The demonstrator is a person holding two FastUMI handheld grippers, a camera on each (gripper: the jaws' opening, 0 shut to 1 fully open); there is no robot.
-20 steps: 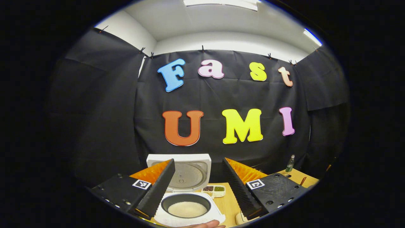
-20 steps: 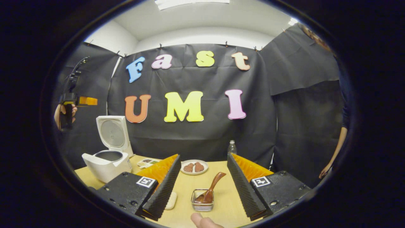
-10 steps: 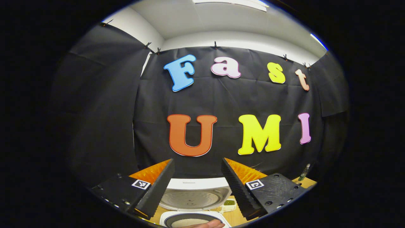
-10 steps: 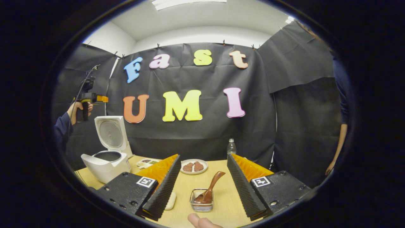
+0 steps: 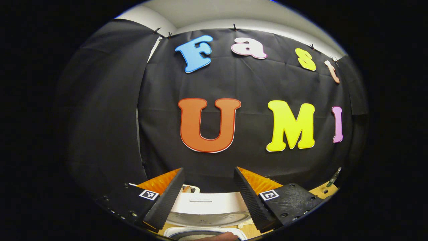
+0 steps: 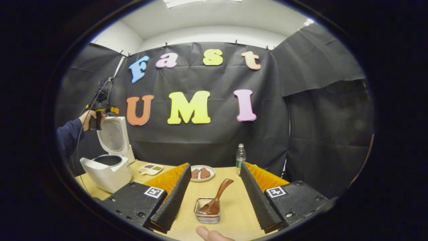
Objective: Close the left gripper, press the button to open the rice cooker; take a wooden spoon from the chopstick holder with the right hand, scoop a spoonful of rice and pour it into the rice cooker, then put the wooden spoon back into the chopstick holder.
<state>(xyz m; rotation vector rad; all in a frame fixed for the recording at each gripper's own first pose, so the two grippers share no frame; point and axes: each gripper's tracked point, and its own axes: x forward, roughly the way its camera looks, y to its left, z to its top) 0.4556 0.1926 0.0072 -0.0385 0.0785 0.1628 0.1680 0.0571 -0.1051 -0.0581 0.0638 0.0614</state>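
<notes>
Rice cooker [image 6: 106, 166] lid up, left gripper [image 5: 208, 194] hovers above it w/ jaws released, nothing held. Right gripper [image 6: 213, 190] also gaping, empty — lined up on wooden spoon [image 6: 215, 200], propped in chopstick holder [image 6: 207, 215] for easy grab.

Rice cooker [image 5: 204, 209] pot behind fingers [image 5: 165, 202], cut by edge.
</notes>
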